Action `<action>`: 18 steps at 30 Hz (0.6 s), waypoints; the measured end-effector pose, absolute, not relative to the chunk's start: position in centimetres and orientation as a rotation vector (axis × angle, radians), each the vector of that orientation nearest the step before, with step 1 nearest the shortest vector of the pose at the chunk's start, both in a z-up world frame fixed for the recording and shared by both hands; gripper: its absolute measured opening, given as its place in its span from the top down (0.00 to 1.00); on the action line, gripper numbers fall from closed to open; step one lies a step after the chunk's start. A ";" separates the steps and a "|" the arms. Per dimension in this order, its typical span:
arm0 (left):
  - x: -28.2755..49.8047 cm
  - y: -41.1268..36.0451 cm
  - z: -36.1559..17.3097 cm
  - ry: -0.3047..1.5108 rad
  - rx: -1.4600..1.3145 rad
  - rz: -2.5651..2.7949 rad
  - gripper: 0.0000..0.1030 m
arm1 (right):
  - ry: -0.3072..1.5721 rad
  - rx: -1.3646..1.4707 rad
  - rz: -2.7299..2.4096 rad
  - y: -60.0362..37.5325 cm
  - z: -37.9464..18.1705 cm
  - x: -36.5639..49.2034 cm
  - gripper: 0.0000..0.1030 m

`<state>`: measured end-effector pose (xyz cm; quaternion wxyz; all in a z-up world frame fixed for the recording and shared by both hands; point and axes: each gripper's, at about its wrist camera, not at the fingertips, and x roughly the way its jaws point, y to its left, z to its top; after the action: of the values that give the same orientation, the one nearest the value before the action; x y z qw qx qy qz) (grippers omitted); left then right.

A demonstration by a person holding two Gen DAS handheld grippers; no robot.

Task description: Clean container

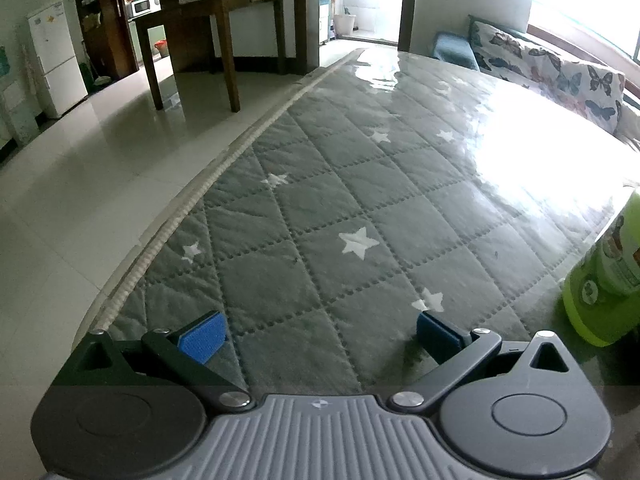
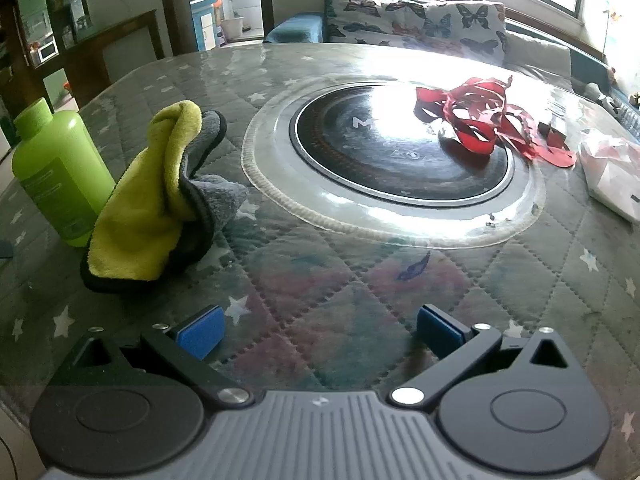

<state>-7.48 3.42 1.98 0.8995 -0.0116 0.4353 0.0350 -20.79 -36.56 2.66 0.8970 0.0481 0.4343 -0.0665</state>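
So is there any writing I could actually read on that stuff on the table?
"M": on the black round cooktop; the rest is lost in glare.
Green bottle: label print too small to read.
Same green bottle from the left wrist view: label blurred.
Nothing else legible.

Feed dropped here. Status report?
Left tool open, empty. Right tool open, empty. Green bottle upright, untouched, cloth bunched against it. Nothing blocking.

Open table [image 2: 320, 280] ahead; cloth [image 2: 160, 196] and bottle [image 2: 60, 176] crowd the left.
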 end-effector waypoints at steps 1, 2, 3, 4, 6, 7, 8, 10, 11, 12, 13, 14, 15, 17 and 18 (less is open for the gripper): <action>-7.4 3.5 2.0 0.899 -0.024 0.072 0.00 | 0.899 0.101 -0.140 -36.6 2.6 -20.8 0.00; -7.4 3.5 2.0 0.898 -0.023 0.072 0.00 | 0.898 0.102 -0.141 -36.7 2.6 -20.8 0.00; -7.4 3.6 2.0 0.896 -0.023 0.071 0.00 | 0.898 0.103 -0.143 -36.8 2.6 -20.8 0.00; -7.4 3.6 2.0 0.895 -0.023 0.071 0.00 | 0.897 0.103 -0.144 -36.9 2.6 -20.8 0.00; -7.3 3.7 1.9 0.893 -0.023 0.070 0.00 | 0.896 0.105 -0.147 -37.0 2.6 -20.8 0.00; -7.3 3.7 1.9 0.892 -0.024 0.069 0.00 | 0.896 0.105 -0.148 -37.0 2.6 -20.8 0.00; -7.3 3.7 1.9 0.891 -0.024 0.069 0.00 | 0.896 0.106 -0.149 -37.1 2.6 -20.8 0.00; -7.3 3.8 1.9 0.891 -0.024 0.069 0.00 | 0.894 0.108 -0.157 -37.3 2.5 -20.7 0.00; -7.3 3.8 1.9 0.891 -0.024 0.069 0.00 | 0.894 0.110 -0.161 -37.5 2.5 -20.7 0.00; -7.3 3.8 1.9 0.891 -0.024 0.069 0.00 | 0.893 0.111 -0.164 -37.6 2.5 -20.7 0.00; -7.3 3.7 2.0 0.891 -0.024 0.069 0.00 | 0.893 0.112 -0.167 -37.7 2.5 -20.7 0.00; -7.4 3.7 2.0 0.891 -0.025 0.070 0.00 | 0.893 0.113 -0.170 -37.9 2.5 -20.7 0.00; -7.4 3.7 2.0 0.891 -0.025 0.070 0.00 | 0.892 0.114 -0.172 -37.9 2.5 -20.8 0.00; -7.4 3.7 2.0 0.891 -0.025 0.070 0.00 | 0.892 0.115 -0.176 -38.0 2.5 -20.8 0.00; -7.4 3.7 2.0 0.891 -0.026 0.069 0.00 | 0.892 0.115 -0.176 -38.0 2.5 -20.9 0.00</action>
<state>-7.43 3.72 2.04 0.9018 -0.0123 0.4306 0.0335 -20.86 -38.05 2.48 0.8969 0.0555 0.4305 -0.0850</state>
